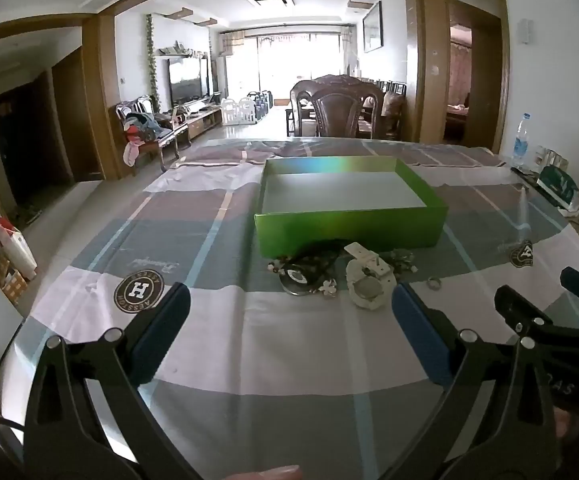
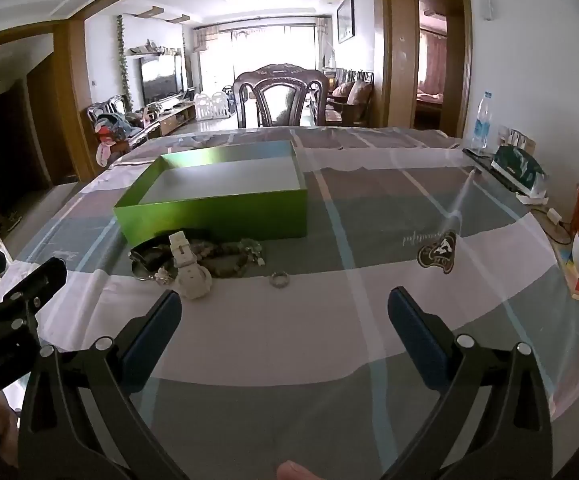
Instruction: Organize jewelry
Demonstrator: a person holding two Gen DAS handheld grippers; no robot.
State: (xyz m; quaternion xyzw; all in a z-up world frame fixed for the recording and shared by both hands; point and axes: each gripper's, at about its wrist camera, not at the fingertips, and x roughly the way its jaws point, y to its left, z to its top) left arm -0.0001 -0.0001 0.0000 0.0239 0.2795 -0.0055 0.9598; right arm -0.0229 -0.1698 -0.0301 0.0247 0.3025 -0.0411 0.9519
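left gripper (image 1: 291,304): released | right gripper (image 2: 285,308): released | white watch (image 1: 369,280): just ahead, untouched

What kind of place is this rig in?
Most likely a lived-in home, at a dining table opening onto a living room. Cues: the carved wooden dining chair, the TV on a low cabinet, and the white playpen fence on the floor.

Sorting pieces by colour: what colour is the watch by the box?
White watch; clearest in the left wrist view.
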